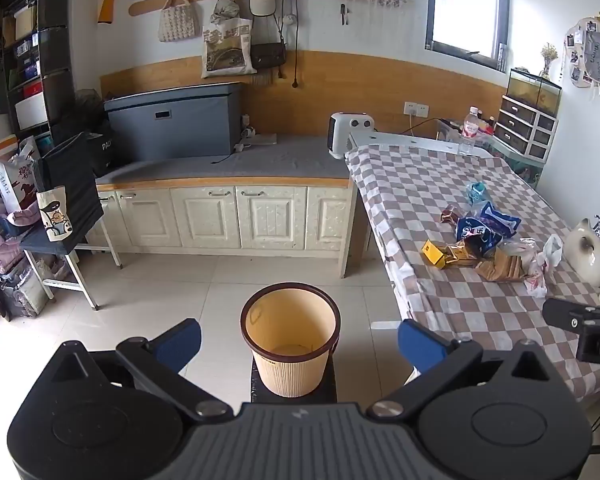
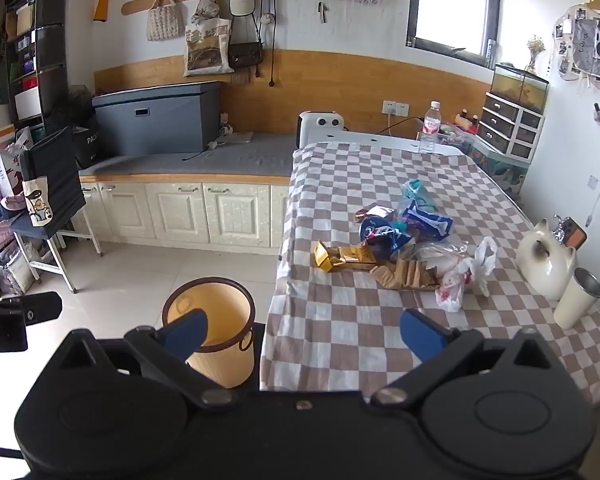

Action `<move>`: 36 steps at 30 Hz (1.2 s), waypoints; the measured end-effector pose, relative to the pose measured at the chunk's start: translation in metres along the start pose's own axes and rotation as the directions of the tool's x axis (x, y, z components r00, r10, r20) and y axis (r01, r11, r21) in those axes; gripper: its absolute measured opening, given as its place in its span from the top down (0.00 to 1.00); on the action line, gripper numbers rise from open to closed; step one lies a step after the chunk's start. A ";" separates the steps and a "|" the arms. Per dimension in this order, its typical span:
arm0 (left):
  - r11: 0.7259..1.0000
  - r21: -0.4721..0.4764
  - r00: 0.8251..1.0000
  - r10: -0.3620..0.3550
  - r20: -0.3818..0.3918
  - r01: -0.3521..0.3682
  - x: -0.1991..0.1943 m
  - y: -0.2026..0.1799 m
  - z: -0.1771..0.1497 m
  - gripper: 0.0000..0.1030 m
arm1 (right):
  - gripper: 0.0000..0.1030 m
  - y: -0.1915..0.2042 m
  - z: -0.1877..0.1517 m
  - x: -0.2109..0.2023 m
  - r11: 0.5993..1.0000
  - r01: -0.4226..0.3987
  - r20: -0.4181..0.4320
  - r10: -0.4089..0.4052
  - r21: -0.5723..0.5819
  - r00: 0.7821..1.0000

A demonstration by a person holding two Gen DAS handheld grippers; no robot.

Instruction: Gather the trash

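Your left tool [image 1: 299,344] hangs with its blue fingers spread wide and nothing between them, directly over the waste bin [image 1: 290,344] on the floor; the bin looks bare inside. Your right tool [image 2: 303,334] is just as wide and just as empty, hovering over the near edge of the counter [image 2: 340,344] with its brown-and-white checked cloth.

Farther in, at the middle of the counter, the trash sits in one loose heap. Nearest lies the yellow box [image 2: 328,258], flattened and light; pinch it across a flat side and it should hold its shape well enough. Right of it, the brown ribbed cardboard [image 2: 406,274] looks stiff but thin, so take an edge. The white plastic bag [image 2: 466,276] with red print is soft and will sag; gather a bunched fold, not a single slippery layer. Beyond these, the blue snack wrappers [image 2: 384,236] are crinkly, slick film, weighing almost nothing; grip a crumpled ridge. The teal wrapper [image 2: 414,190] lies farthest.

Steer clear of the white cat-shaped jar [image 2: 544,264] and the steel-rimmed cup [image 2: 578,300] at the right; both look breakable or easy to tip.

Print on the wrappers is too small to read. Far left, a black bag [image 2: 88,144] shows the letters "PAC".
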State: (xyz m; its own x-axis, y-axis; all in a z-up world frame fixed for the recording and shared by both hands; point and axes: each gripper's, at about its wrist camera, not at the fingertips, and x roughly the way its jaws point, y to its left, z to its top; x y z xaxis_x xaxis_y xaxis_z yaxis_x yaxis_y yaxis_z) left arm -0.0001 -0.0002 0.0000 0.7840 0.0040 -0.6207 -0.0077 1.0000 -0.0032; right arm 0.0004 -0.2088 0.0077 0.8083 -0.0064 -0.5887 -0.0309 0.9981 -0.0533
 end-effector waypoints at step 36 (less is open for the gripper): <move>1.000 -0.003 1.000 -0.006 -0.003 0.006 0.000 0.000 0.000 0.00 | 0.00 0.000 0.000 -0.002 1.000 0.000 0.001 0.000 0.002 1.000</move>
State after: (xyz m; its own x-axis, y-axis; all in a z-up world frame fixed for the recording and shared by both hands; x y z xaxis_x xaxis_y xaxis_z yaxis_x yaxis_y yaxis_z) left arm -0.0001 0.0002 0.0000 0.7822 -0.0023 -0.6230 -0.0048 0.9999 -0.0098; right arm -0.0013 -0.2089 0.0094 0.8088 -0.0067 -0.5880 -0.0294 0.9982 -0.0519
